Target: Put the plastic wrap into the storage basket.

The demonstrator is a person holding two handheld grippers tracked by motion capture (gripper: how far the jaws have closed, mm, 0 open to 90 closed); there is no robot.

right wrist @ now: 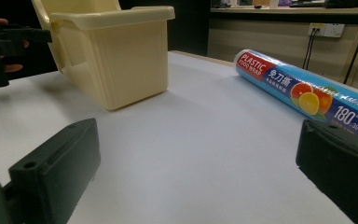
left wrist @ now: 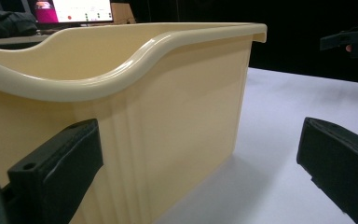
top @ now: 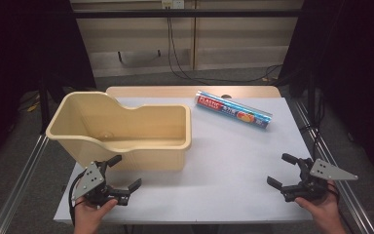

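At the near edge of the worktop (top: 224, 165), the left tool (top: 125, 171) sits in the person's left hand (top: 91, 213) with its jaws spread wide and nothing between them. One jaw lies close against the near wall of the cream plastic bin (top: 126, 127); whether it touches the wall cannot be told. From the left gripper view, that wall rises just behind the jaw, its rolled rim curving overhead. At the near right corner, the right tool (top: 282, 170), held in the right hand (top: 321, 207), also has its jaws apart and empty, pointing across the bare white surface. Beyond it, well apart, a roll of plastic food wrap (top: 233, 110) lies on its side near the far edge, slanted, just right of the bin's far corner and not touching it.
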